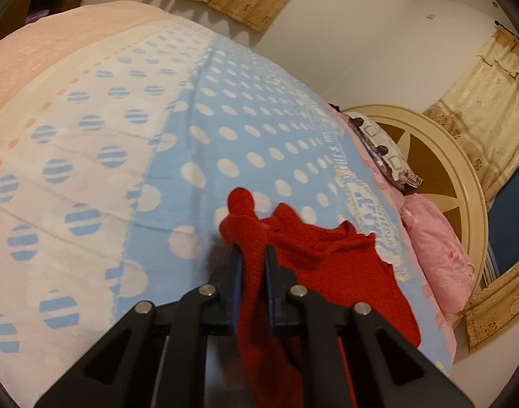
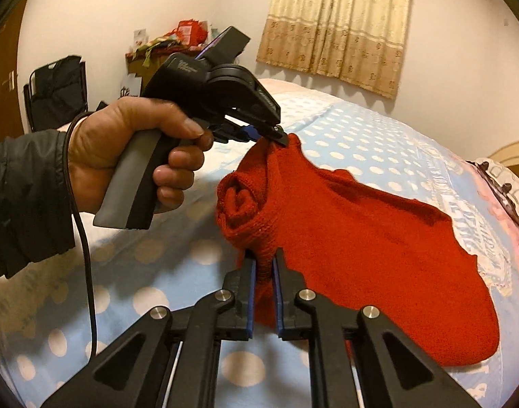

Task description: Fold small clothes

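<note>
Black linkage arms and blue-padded jaws fill the bottom of both wrist views, and red knit is pinched in each. The right gripper [image 2: 263, 265] is clamped nearly all the way down on a bunched fold of the red knitted garment [image 2: 361, 234] – only the thickness of the wool is left between the pads. Same story for the left gripper [image 1: 252, 255]: jaws squeezed onto a twisted ridge of the garment [image 1: 327, 265], with a rolled tip of fabric poking up past the fingertips.

From the right wrist view, the left gripper [image 2: 276, 137] is seen gripped by a person's hand [image 2: 130, 149] in a dark sleeve [image 2: 24, 197], its tip biting a raised peak of the knit. So one edge of the garment looks to be held at two spots fairly near each other, presumably so that edge can be carried over as one piece for a fold. That's a guess from the setup.

The rest of the garment is left draped on the blue polka-dot blanket [image 2: 344, 136] that covers the bed – the far end lies flat near the blanket's lettered border, while the gripped end is lifted and rumpled. A pink pillow [image 1: 436, 248] and a cream headboard [image 1: 463, 170] are visible beyond, well apart from the work.
</note>
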A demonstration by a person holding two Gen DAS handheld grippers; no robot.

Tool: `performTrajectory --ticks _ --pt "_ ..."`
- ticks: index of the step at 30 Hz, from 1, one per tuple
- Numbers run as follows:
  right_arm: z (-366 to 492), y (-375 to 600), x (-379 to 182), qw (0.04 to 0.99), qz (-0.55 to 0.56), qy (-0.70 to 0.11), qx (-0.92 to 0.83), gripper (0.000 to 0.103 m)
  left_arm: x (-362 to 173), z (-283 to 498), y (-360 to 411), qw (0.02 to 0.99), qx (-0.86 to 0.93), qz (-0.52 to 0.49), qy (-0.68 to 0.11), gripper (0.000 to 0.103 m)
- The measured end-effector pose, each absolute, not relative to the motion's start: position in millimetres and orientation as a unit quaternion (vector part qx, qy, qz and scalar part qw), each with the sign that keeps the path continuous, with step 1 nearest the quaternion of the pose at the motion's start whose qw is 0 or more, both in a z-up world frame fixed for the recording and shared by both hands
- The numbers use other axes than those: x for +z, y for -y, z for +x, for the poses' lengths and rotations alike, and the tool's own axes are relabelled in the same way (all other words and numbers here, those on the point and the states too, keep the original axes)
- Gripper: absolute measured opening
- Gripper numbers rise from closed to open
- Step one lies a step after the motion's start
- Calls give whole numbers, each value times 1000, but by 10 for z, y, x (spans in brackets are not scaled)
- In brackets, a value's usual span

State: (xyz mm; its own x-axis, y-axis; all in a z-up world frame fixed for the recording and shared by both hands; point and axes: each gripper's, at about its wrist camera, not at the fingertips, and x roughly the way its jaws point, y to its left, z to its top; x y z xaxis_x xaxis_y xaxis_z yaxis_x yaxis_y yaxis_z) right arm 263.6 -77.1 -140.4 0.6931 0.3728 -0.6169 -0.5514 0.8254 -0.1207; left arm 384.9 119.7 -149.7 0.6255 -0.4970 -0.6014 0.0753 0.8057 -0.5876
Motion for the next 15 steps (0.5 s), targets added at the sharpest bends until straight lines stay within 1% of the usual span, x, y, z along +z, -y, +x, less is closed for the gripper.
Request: performTrajectory --ticks 15 --pt "2546 1127 -1259 925 -100 -280 238 7 -1122 3902 -726 871 -197 -260 -368 11"
